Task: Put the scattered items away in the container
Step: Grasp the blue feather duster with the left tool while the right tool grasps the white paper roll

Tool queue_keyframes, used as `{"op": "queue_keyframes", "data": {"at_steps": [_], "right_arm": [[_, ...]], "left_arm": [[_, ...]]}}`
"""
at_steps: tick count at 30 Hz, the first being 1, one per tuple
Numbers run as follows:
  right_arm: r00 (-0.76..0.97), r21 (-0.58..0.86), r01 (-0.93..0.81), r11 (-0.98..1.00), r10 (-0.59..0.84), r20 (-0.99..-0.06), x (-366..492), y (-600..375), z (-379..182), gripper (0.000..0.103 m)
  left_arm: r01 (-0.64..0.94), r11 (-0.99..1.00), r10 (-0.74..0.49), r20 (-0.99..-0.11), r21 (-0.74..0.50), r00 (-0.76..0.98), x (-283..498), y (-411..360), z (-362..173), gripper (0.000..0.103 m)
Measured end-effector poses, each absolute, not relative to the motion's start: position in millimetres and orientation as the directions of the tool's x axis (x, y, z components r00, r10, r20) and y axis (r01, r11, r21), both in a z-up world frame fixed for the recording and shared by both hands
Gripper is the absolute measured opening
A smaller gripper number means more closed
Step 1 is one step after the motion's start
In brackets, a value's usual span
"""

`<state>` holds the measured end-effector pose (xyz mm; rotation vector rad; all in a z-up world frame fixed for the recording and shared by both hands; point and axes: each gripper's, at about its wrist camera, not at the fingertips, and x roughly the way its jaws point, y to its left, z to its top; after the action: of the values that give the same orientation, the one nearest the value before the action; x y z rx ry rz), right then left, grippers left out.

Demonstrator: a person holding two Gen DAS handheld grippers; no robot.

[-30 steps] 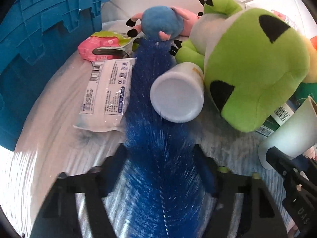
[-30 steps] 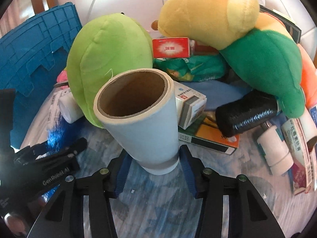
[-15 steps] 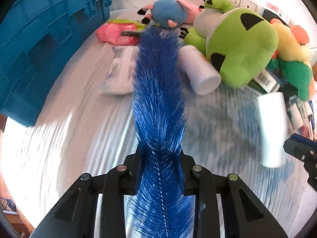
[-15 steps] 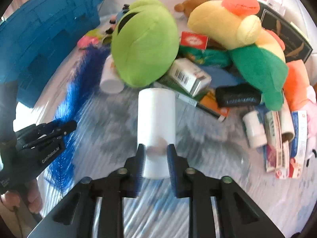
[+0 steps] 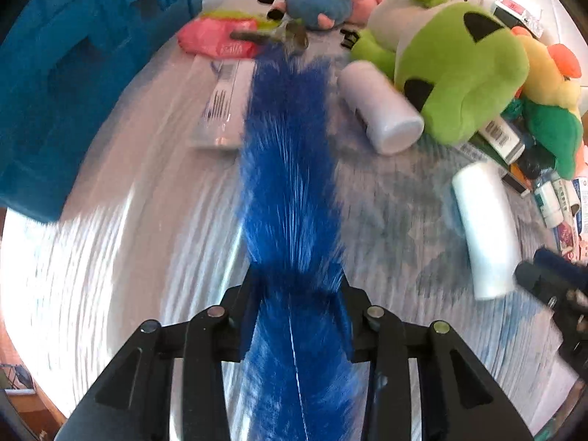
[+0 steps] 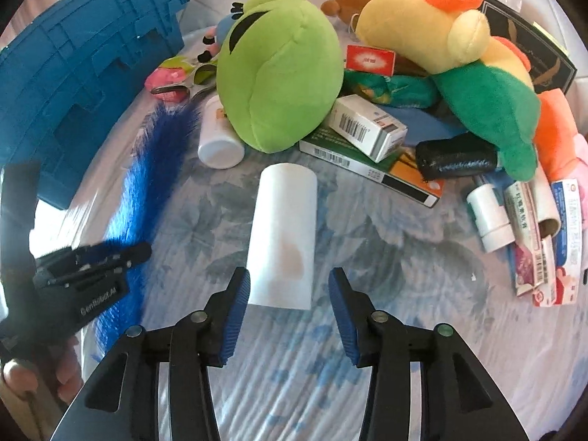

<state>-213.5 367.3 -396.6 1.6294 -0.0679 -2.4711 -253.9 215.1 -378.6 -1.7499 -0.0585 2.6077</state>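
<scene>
1. Bristles fill my left gripper [image 5: 297,316]: its two fingers are closed tight on the blue feather duster [image 5: 290,169], which runs forward from the grip across the floral sheet [image 5: 397,198].
2. My right gripper [image 6: 290,294] stands wide open, holding nothing. The near end of the white paper roll [image 6: 284,235] lies between its blue pads [image 6: 235,308]; a gap shows on the right side, and I cannot tell whether the left pad touches.
3. The roll lies on its side on the sheet, pointing toward the green plush toy [image 6: 279,81], clearly apart from it.
4. The blue crate [image 6: 81,84] sits left of the green plush, at the edge of the bed, well apart from the roll.
5. A white bottle [image 6: 218,139] lies on its side against the green plush's left flank, between the plush and the duster.
6. The duster's far tip reaches the scissors [image 6: 183,86] and a pink packet [image 5: 217,38], left of the green plush near the crate.
7. A flat white sachet [image 5: 222,110] lies just left of the duster.
8. Right of the green plush, a small medicine box [image 6: 367,126] rests on a long flat box [image 6: 371,163], and a yellow and green plush [image 6: 459,58] lies beyond them.
9. A black roll [image 6: 455,160] lies right of the boxes.
</scene>
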Motion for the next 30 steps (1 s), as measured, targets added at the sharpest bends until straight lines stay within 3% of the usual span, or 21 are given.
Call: {"op": "queue_keyframes", "data": {"at_steps": [5,7,9,11,13,14,27,28,30], "right_arm": [[-0.394,0.133,0.093,-0.987,-0.159,-0.905,-217.9,367.8,-397.8,0.046],[-0.400,0.127,0.089,-0.988,-0.152,-0.904,-221.5,367.6,-397.9,0.055],[-0.405,0.129,0.082,-0.988,-0.152,-0.902,-225.4,368.0,-398.4,0.061],[-0.406,0.136,0.085,-0.987,-0.159,-0.900,-229.0,367.0,-399.9,0.061],[-0.400,0.139,0.085,-0.987,-0.161,-0.902,-232.4,366.3,-403.5,0.061],[-0.397,0.138,0.083,-0.987,-0.160,-0.904,-233.5,366.5,-405.4,0.061],[-0.422,0.122,0.092,-0.988,-0.150,-0.894,-242.0,356.1,-430.7,0.061],[-0.419,0.123,0.080,-0.989,-0.146,-0.896,-242.2,356.4,-433.2,0.061],[-0.429,0.129,0.065,-0.990,-0.144,-0.892,-240.1,357.4,-435.0,0.062]], "left_arm": [[0.011,-1.000,-0.006,-0.930,0.002,-0.368,-283.2,219.6,-384.6,0.036],[0.017,-1.000,-0.009,-0.934,0.003,-0.358,-291.2,221.4,-390.0,0.037],[0.031,-1.000,-0.011,-0.928,-0.001,-0.373,-288.5,222.5,-391.4,0.050],[0.064,-0.998,-0.031,-0.921,0.007,-0.388,-287.4,218.3,-395.7,0.081],[0.111,-0.994,-0.041,-0.923,-0.002,-0.383,-285.7,209.9,-402.7,0.101],[0.130,-0.991,-0.035,-0.922,-0.017,-0.387,-284.4,205.7,-404.5,0.103],[0.091,-0.996,-0.027,-0.903,-0.013,-0.428,-269.8,209.5,-399.1,0.103],[0.092,-0.996,-0.025,-0.907,-0.016,-0.421,-269.8,209.5,-398.0,0.102],[0.077,-0.997,-0.018,-0.901,-0.017,-0.434,-263.7,215.2,-392.0,0.083]]}}
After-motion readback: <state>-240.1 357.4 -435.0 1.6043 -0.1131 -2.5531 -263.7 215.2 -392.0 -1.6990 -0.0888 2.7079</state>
